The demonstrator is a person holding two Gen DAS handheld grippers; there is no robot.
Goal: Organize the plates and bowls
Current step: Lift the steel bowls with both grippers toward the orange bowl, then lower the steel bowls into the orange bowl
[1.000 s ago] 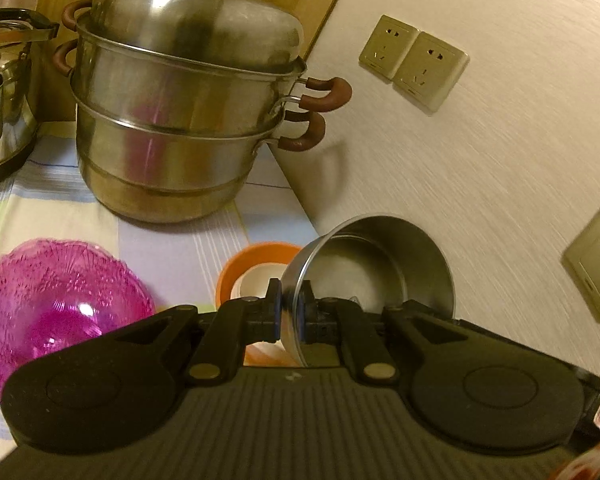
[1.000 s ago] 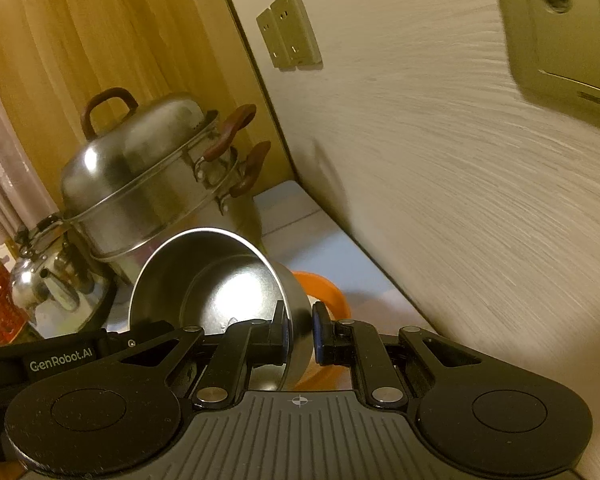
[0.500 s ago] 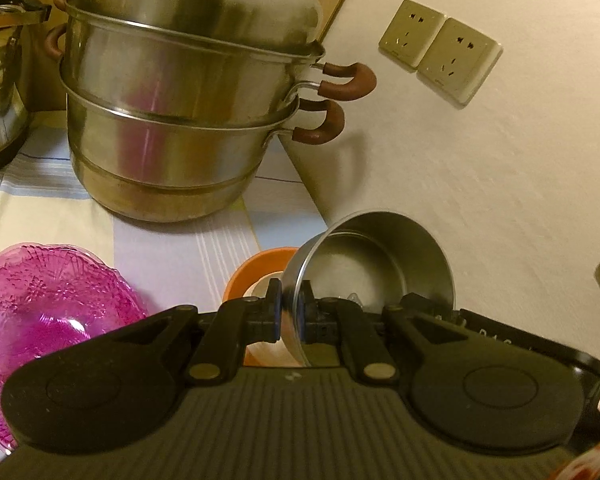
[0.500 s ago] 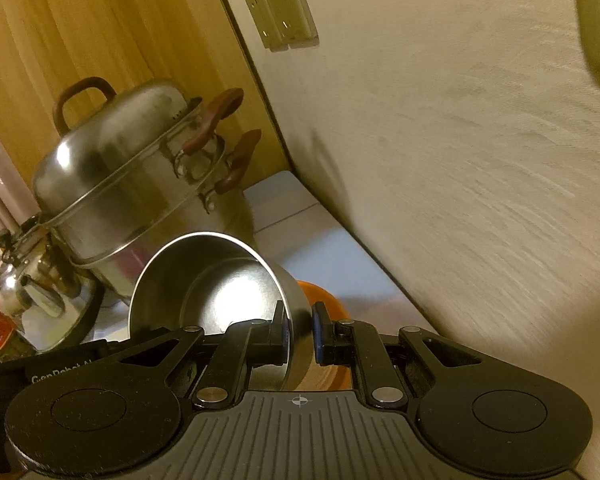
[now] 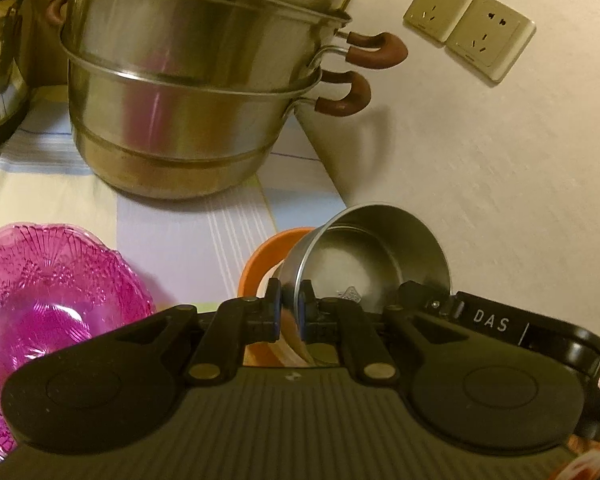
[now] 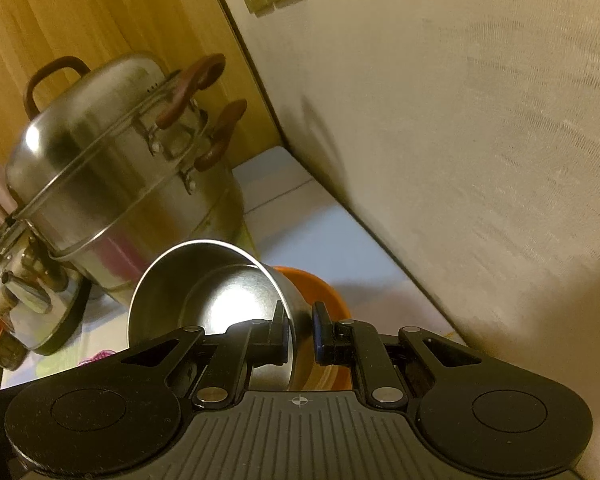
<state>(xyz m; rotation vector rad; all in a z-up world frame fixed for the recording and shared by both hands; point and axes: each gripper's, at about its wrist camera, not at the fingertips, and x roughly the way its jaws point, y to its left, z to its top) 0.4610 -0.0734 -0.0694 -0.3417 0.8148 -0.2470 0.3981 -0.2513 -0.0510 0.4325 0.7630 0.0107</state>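
tablecloth point(image 5: 188, 240) beneath half-hidden orange bowl point(image 5: 260, 258)

Countertop point(image 5: 188, 240) w/ pale striped cloth, butts against wall at right. On it: stacked steel steamer pot point(image 5: 188, 92) at back, kettle point(image 5: 0, 60) far left, pink glass bowl point(image 5: 48, 292) front left, orange bowl point(image 5: 260, 256) near wall.

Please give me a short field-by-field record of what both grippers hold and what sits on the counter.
held item: steel bowl, tilted
left gripper: shut on the bowl's rim
right gripper: shut on the opposite rim
below the bowl: orange bowl
left of it: pink glass bowl
behind: two-tier steel steamer pot, lidded
far left: steel kettle
wall: twin sockets
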